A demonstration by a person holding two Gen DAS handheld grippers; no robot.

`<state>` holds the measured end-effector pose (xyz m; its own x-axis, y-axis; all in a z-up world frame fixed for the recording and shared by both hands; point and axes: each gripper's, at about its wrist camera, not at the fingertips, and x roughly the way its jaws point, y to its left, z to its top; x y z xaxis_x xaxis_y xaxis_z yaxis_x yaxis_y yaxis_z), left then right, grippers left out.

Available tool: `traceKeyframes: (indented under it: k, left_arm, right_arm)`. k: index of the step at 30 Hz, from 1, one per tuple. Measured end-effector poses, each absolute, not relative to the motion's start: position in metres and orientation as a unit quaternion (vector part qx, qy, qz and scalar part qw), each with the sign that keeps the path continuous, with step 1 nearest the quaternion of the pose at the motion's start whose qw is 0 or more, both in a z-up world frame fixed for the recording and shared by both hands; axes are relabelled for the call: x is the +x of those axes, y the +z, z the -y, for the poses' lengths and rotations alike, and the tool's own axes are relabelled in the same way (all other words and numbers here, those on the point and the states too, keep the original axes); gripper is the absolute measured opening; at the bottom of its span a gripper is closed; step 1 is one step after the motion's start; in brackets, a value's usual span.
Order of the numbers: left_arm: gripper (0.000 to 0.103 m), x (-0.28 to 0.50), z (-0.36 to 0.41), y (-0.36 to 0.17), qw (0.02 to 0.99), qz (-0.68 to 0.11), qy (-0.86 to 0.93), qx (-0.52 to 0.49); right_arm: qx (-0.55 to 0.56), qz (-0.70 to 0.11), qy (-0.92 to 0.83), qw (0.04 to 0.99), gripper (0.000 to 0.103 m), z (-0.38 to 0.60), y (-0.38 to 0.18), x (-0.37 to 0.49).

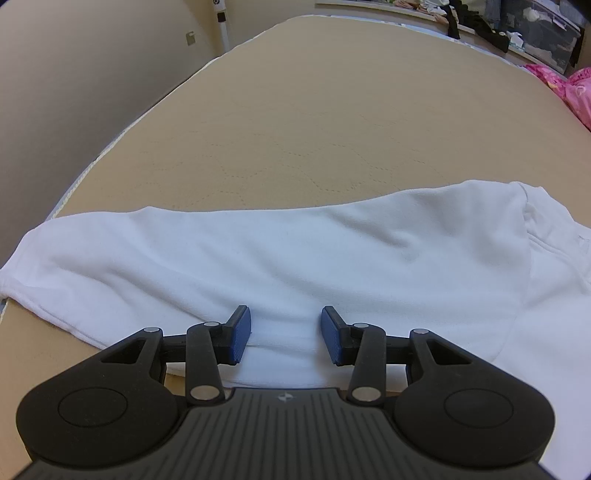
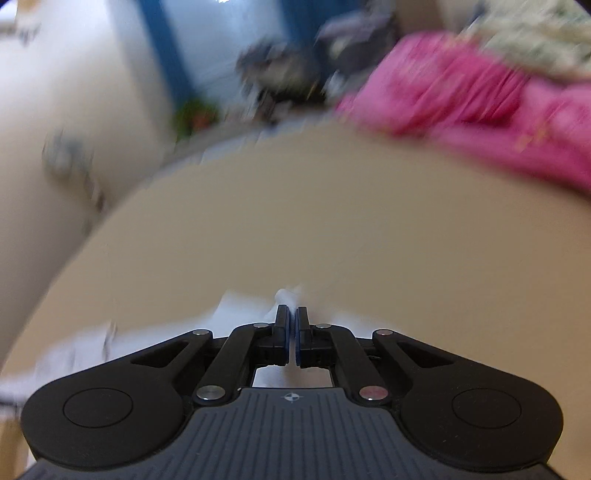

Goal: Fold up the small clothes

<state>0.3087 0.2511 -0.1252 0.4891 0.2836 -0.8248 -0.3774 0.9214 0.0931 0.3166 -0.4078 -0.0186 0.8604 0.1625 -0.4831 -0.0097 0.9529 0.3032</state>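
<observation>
A white garment (image 1: 295,251) lies spread across the tan mattress (image 1: 314,122), with a sleeve running out to the left. My left gripper (image 1: 286,330) points down at its near edge. Its blue pads (image 1: 240,332) stand apart with a strip of white cloth lying between them, and they do not visibly pinch it. The right wrist view is blurred. There my right gripper (image 2: 291,317) is shut, a bit of the white garment (image 2: 290,295) pokes out past its tips, and more white cloth trails off to the lower left.
A pink cloth (image 2: 480,99) lies bunched at the far right of the mattress, with a patterned fabric (image 2: 535,40) behind it. Shelves with dark clothes and boxes (image 1: 517,26) stand beyond the mattress's far edge. A beige wall (image 1: 74,74) runs along the left.
</observation>
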Motion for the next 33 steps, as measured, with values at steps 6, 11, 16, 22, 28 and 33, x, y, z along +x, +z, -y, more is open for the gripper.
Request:
traceKeyframes:
  k: [6, 11, 16, 22, 28, 33]
  left_arm:
    - [0.047, 0.308, -0.251, -0.125, 0.861, -0.468, 0.189, -0.053]
    - [0.047, 0.306, -0.251, -0.126, 0.861, -0.469, 0.190, -0.053]
    - [0.048, 0.305, -0.252, -0.126, 0.862, -0.468, 0.188, -0.046]
    - [0.048, 0.304, -0.253, -0.126, 0.865, -0.464, 0.188, -0.035]
    - [0.049, 0.302, -0.252, -0.129, 0.867, -0.460, 0.187, -0.029]
    - [0.049, 0.301, -0.248, -0.130, 0.868, -0.460, 0.186, -0.022]
  right_arm:
    - [0.156, -0.227, -0.174, 0.945, 0.001, 0.581, 0.018, 0.354]
    - [0.265, -0.256, -0.373, 0.852, 0.008, 0.678, -0.043, 0.325]
    - [0.350, -0.259, -0.305, 0.847, 0.034, 0.668, -0.121, 0.272]
    - [0.436, -0.253, -0.279, 0.818, 0.038, 0.666, -0.161, 0.266]
    - [0.409, -0.227, -0.292, 0.834, 0.003, 0.671, -0.155, 0.303]
    - [0.418, -0.205, -0.385, 0.797, 0.004, 0.696, -0.154, 0.286]
